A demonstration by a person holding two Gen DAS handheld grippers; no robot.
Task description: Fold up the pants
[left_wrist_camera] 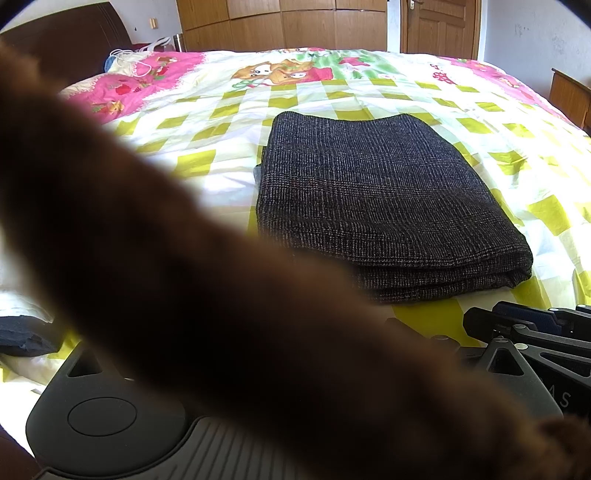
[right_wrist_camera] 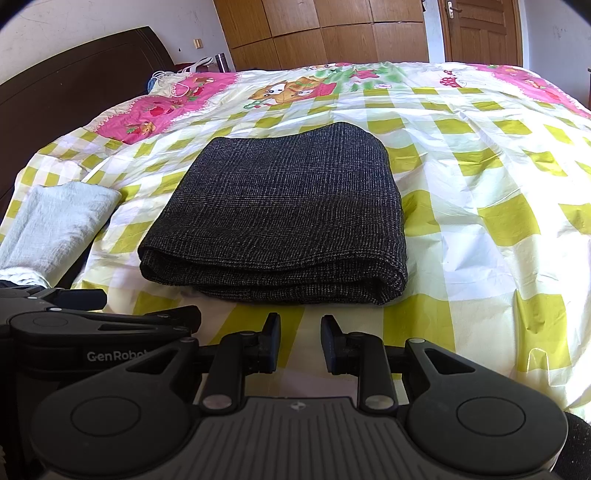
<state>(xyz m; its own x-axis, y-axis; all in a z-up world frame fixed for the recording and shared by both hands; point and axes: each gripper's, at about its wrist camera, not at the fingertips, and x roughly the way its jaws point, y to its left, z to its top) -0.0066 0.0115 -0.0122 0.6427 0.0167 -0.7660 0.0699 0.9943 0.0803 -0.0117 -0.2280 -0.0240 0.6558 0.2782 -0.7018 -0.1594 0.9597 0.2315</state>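
The dark grey checked pants [left_wrist_camera: 369,206] lie folded into a thick rectangular stack [right_wrist_camera: 280,214] on the bed. In the right wrist view my right gripper [right_wrist_camera: 301,341] is open just short of the stack's near folded edge, with nothing between its fingers. It also shows at the lower right of the left wrist view [left_wrist_camera: 524,328]. My left gripper [right_wrist_camera: 147,314] sits beside it to the left, seen side-on. In its own view a blurred brown furry shape [left_wrist_camera: 184,277], close to the lens, hides its fingers, and only the base [left_wrist_camera: 103,417] shows.
A yellow-checked bedspread [right_wrist_camera: 480,221] with pink cartoon panels covers the bed. A folded light grey cloth [right_wrist_camera: 55,221] lies left of the pants, and a dark cloth [left_wrist_camera: 22,339] at the near left. Dark headboard [right_wrist_camera: 74,81], wooden wardrobe [right_wrist_camera: 332,33] and door [right_wrist_camera: 480,29] stand behind.
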